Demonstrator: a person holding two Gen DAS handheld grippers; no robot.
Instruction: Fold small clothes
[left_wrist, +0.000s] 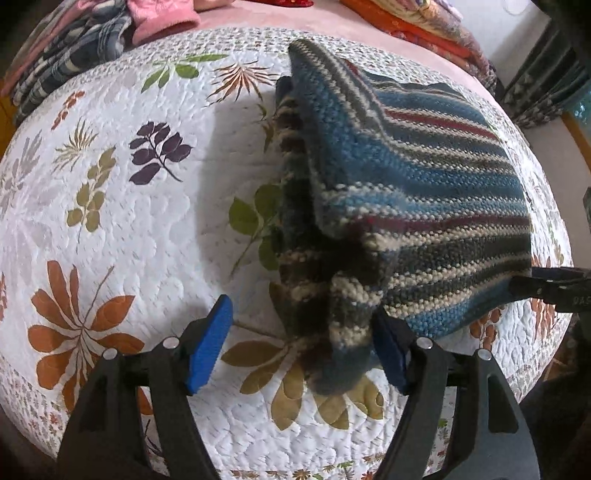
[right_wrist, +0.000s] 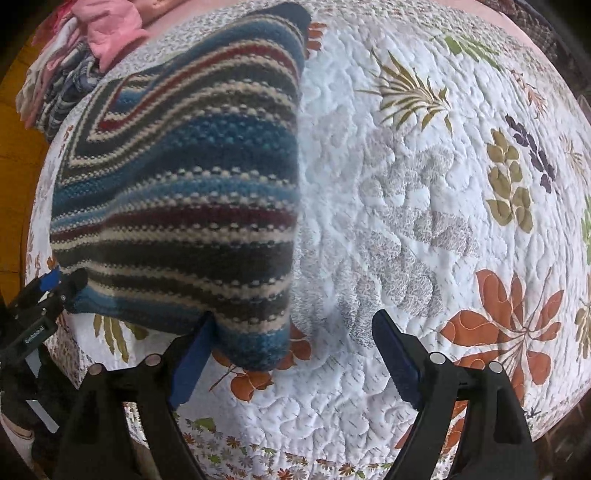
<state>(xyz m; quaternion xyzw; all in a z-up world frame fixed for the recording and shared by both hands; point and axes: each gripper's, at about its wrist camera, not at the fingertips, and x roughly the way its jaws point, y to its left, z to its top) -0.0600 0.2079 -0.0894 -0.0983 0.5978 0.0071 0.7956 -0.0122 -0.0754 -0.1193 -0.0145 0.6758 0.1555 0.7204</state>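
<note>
A striped knit garment (left_wrist: 406, 192) lies folded on a leaf-print quilt (left_wrist: 147, 221) — both the left gripper (left_wrist: 301, 350) and right gripper (right_wrist: 291, 358) spread wide at its near corners, gripping nothing.

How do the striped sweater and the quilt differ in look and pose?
1. The sweater is thick knit with blue, cream, dark and red stripes; the quilt is white, stitched, with printed leaves.
2. The sweater is bunched and folded over; the quilt lies spread flat beneath it.
Both are soft cloth, and they touch.
</note>
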